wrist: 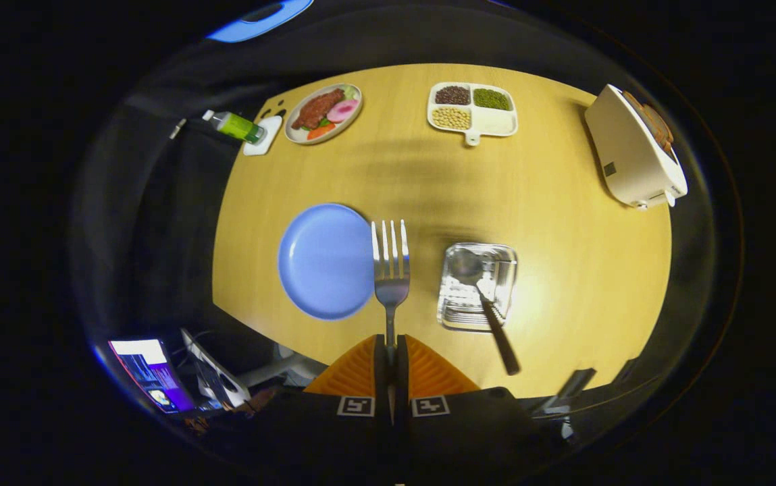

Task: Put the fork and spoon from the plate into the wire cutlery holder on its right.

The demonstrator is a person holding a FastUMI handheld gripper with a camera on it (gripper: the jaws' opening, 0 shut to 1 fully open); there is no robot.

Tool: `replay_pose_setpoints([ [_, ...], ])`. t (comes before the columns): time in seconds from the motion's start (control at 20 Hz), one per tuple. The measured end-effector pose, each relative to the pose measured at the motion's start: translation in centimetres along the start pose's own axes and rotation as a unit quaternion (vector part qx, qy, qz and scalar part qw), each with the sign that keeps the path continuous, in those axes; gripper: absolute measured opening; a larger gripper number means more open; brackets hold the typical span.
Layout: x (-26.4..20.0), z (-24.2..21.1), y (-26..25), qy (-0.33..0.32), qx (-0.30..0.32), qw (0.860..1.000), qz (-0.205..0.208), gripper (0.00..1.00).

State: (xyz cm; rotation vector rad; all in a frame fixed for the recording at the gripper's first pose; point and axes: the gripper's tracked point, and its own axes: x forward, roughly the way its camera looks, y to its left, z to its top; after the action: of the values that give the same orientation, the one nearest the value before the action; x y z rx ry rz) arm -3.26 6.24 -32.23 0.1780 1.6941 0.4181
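My gripper (391, 351) is shut on the handle of a metal fork (391, 266), which points forward with its tines up, raised above the wooden table (563, 283). The bare blue plate (325, 261) lies just left of the fork's tines. Right of the fork stands the wire cutlery holder (477, 287). A spoon (485, 300) rests in it, bowl inside, and its dark handle sticks out over the near rim.
At the far side of the table sit a plate of food (323, 113), a white divided tray of beans (473, 109) and a green bottle (238, 126). A white toaster (634, 156) stands at the far right. A lit screen (151, 374) glows below the table's near left edge.
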Motion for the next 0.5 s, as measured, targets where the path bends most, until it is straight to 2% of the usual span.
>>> replay_pose_setpoints([
  [0.25,-0.4,-0.6,-3.2,0.121,-0.035,0.992,-0.022,0.05],
  [0.5,1.5,-1.3,-5.9,0.243,-0.097,0.963,-0.067,0.05],
])
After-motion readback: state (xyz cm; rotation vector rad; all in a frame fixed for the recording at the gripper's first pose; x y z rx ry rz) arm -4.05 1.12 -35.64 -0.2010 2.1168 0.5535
